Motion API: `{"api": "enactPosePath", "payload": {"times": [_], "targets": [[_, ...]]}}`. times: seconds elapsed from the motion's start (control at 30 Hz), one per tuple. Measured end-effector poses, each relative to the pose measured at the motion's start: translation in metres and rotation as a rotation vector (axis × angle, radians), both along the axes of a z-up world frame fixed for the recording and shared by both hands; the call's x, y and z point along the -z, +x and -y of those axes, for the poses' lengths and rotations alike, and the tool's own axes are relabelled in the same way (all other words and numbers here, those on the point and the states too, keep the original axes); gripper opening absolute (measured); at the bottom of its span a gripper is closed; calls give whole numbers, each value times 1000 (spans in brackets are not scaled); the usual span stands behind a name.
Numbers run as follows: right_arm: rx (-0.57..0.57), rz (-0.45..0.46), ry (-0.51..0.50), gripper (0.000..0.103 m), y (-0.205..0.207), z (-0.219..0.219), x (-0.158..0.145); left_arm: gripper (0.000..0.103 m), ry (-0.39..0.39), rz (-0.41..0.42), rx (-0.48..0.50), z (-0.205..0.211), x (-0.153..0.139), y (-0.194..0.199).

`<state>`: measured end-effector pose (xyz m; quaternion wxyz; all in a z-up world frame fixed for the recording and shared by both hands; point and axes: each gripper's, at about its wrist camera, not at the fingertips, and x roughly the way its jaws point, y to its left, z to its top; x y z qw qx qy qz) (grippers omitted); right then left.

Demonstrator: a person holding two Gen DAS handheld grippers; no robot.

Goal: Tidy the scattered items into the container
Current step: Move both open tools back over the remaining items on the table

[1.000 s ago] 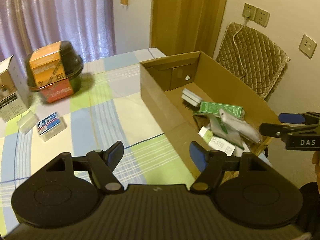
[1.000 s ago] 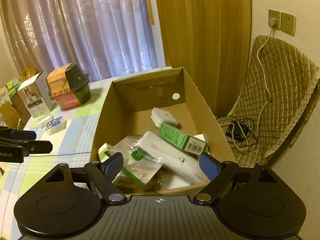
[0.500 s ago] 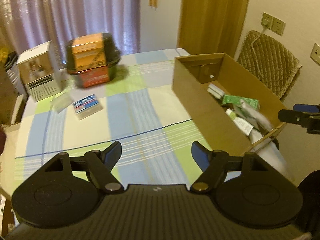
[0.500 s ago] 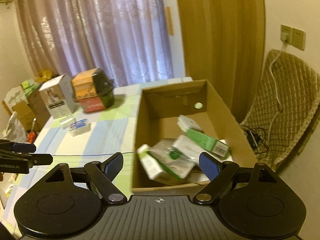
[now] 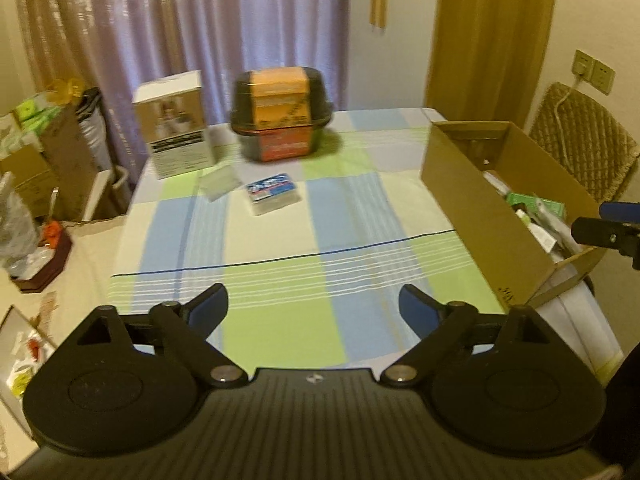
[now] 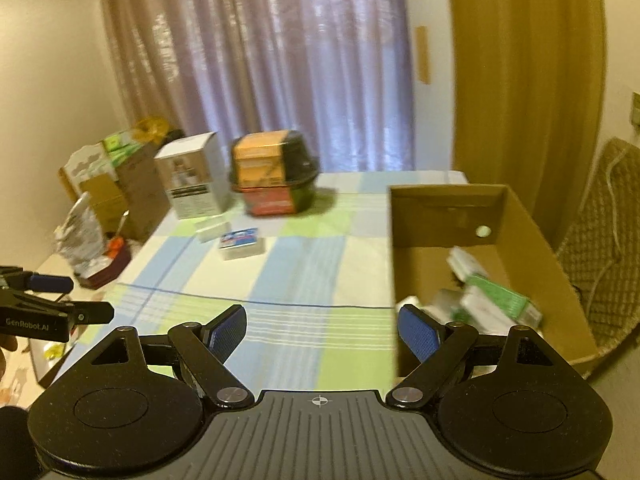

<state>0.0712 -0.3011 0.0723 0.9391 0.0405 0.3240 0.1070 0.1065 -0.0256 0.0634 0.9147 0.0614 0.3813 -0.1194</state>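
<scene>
motion blur is smearing the packets inside the cardboard box (image 6: 532,240), so their count is unclear. the box is sitting at the table's (image 5: 320,220) right edge, its near corner hanging past. 4 items are waiting on the far cloth: a white carton (image 5: 174,136), a black tub (image 5: 282,120), a clear case (image 5: 218,182) and a small blue-labelled box (image 5: 274,196). both the left gripper (image 5: 314,306) and right gripper (image 6: 320,330) are hanging spread wide and empty above bare checked cloth.

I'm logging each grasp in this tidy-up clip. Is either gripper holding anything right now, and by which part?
Nothing is held. The left gripper and the right gripper both stand open and empty above the tablecloth.
</scene>
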Motion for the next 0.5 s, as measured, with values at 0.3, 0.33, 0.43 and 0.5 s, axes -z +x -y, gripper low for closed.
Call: {"api": "enactPosePath", "payload": {"times": [0.3,0.33,0.43,0.5], "targets": [[-85,31,-16,88,-15,-43,-9,99,24,20,-89,-34,-14,-32],[-91,33,-16,88,-17,-47,-10,99,27,20,-94,-36,-15,-35],[-109,40,-21,88,-21,-55,-11,100,40,19,-108,-40,-15,-42],[-119,44,-28,93,-23,-59,-12,101,42,18,-120,-44,-15,-46]]}}
